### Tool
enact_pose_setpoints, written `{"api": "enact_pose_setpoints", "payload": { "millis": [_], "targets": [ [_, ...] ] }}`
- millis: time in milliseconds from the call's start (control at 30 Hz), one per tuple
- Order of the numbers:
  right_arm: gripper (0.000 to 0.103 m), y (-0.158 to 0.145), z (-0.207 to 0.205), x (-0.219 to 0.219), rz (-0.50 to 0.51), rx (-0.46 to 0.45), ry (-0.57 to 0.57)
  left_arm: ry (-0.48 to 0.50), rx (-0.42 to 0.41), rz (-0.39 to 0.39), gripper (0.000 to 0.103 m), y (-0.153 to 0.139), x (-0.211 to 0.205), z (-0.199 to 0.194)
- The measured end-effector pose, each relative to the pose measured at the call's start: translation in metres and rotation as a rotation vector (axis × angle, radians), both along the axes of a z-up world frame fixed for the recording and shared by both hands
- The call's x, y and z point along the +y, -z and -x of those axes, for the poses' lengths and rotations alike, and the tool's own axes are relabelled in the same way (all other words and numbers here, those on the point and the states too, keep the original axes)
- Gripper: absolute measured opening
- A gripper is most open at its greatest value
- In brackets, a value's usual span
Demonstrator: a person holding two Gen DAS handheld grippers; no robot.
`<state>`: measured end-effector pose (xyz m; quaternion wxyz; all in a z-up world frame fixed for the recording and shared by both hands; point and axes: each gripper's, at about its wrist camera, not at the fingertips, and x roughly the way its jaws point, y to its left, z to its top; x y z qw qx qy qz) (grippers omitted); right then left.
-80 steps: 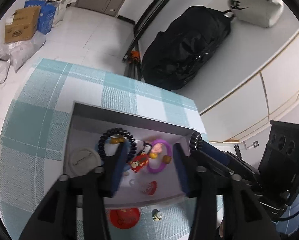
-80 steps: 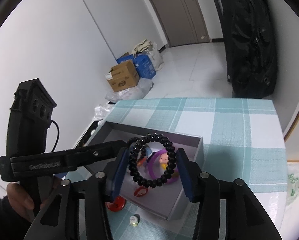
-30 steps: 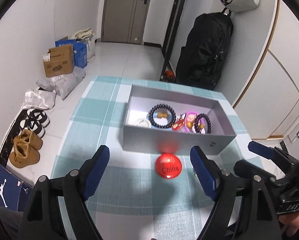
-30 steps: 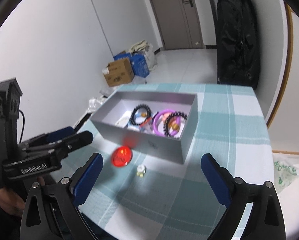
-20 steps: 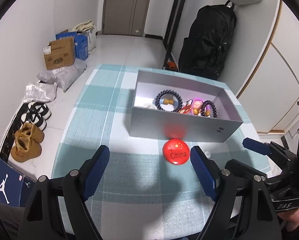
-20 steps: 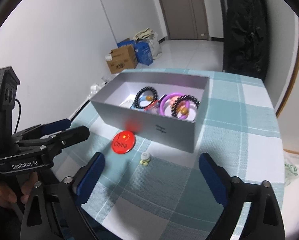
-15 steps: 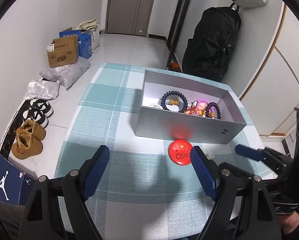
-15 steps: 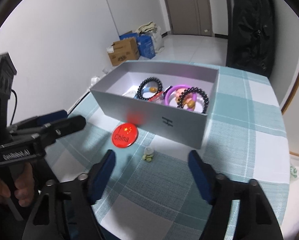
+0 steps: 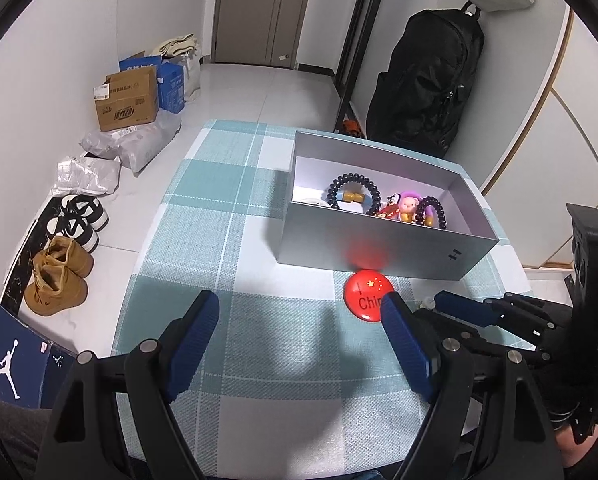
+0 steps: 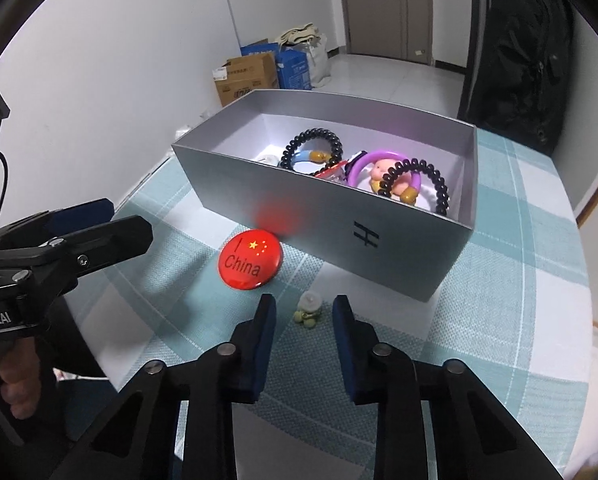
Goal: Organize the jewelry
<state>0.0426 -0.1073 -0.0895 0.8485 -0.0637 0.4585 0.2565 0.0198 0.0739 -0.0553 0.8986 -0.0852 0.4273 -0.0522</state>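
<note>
- Clearly, the small charm (image 10: 309, 311) on the checked tablecloth (image 10: 499, 320) is the next piece to gather: it lies in front of the grey box (image 10: 379, 240), just right of the red badge (image 10: 250, 259).
- It looks tiny and light, with a pale cap over a cluster of green beads; probably hard, a bit slippery, and apt to roll or skid away.
- Best hold, I judge, is across its middle, with the pads squeezing it from both sides.
- The right claw (image 10: 304, 311) is closing, its pads narrowed to a small gap with the charm between the tips; they do not yet press on it.
- The left claw (image 9: 299, 312) hovers wide open over the cloth, holding nothing, its right tip overlapping the badge in the view.
- Two black bead bracelets (image 10: 311, 148), a purple ring (image 10: 379, 160) and little figures already sit inside the box.
</note>
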Motion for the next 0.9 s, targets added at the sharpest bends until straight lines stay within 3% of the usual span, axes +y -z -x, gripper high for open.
{"api": "enact_pose_setpoints", "payload": {
  "millis": [167, 600, 900],
  "targets": [
    [0.012, 0.002, -0.005, 0.0, 0.002, 0.002, 0.021, -0.004, 0.002, 0.004, 0.079, 0.0, -0.001, 0.0],
    [0.01, -0.008, -0.008, -0.031, -0.046, -0.002, 0.125, 0.023, -0.006, -0.019, 0.08, 0.003, -0.013, -0.003],
    [0.01, -0.024, -0.003, -0.069, -0.14, -0.007, 0.215, 0.082, 0.03, -0.037, 0.08, 0.012, -0.039, -0.013]
  ]
}}
